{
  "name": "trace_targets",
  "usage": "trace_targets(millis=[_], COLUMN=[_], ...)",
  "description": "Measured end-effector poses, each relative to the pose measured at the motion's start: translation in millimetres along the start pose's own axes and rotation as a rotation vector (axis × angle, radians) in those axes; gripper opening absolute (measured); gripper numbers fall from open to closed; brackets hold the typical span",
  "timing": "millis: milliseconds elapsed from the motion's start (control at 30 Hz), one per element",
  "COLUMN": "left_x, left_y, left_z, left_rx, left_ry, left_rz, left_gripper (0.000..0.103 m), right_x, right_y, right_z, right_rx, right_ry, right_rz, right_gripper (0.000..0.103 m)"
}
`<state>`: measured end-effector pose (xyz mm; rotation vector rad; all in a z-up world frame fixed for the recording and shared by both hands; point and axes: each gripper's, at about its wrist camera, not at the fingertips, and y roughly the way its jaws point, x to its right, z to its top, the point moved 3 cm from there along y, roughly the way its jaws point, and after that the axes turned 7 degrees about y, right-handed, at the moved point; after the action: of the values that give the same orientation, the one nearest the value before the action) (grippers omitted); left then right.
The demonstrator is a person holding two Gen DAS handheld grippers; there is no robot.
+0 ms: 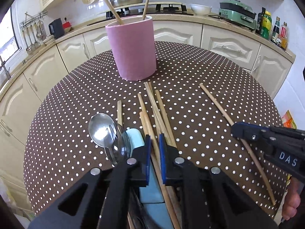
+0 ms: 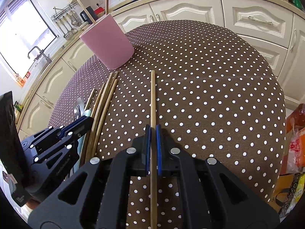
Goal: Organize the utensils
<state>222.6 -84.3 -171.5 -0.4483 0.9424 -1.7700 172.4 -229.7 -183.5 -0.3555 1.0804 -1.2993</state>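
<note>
**Left wrist view: both grippers clamped on chopsticks, holder not yet reached**

Left wrist view shows a round table [image 1: 190, 72] in a dotted cloth, w/ the pink holder [image 1: 131, 49] upright near the far edge. Two chopsticks already stand in it; the rest of the utensils lie on the cloth, close to the camera.

Left gripper [image 1: 154, 147]: jaws nearly closed, pads pressing on one chopstick of the loose bundle [image 1: 152, 103]. Neighbours touch it on both sides, so a lift may drag a second stick along or roll the pile. Can't tell if only one is truly pinched.

Right gripper [image 2: 152, 143]: jaws closed on a single chopstick [image 2: 152, 95] lying apart from the bundle. Grip sits well back from the far tip, so that long free end could swing, clip the holder's rim and miss, or tip the holder.

Spoons [image 1: 101, 129] and a pale blue handle [image 1: 136, 139] sit just beside the left fingers; a sideways pull could knock them toward the table edge.

Both grippers are near each other, so lifting together risks crossing sticks.
</note>
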Motion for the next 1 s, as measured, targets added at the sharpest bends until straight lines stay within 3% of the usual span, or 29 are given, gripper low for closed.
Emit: trace_targets(millis=[433, 800, 867, 1000], left_x=[-3, -15, -17, -25], left_y=[-7, -32, -36, -44], left_z=[-7, -11, -10, -8], left_rx=[0.036, 0.117, 0.127, 0.148], left_ry=[-0.016, -0.046, -0.05, -0.075], left_rz=[-0.052, -0.045, -0.041, -0.038], left_gripper=[0.007, 0.006, 0.0, 0.0], right_x=[-1, -6, -9, -18], right_y=[4, 7, 7, 2], right_z=[3, 5, 6, 7], right_rx=[-0.002, -0.006, 0.003, 0.032], right_ry=[0.005, 0.008, 0.001, -0.015], right_rz=[-0.012, -0.009, -0.014, 0.0], right_gripper=[0.006, 0.006, 0.006, 0.006])
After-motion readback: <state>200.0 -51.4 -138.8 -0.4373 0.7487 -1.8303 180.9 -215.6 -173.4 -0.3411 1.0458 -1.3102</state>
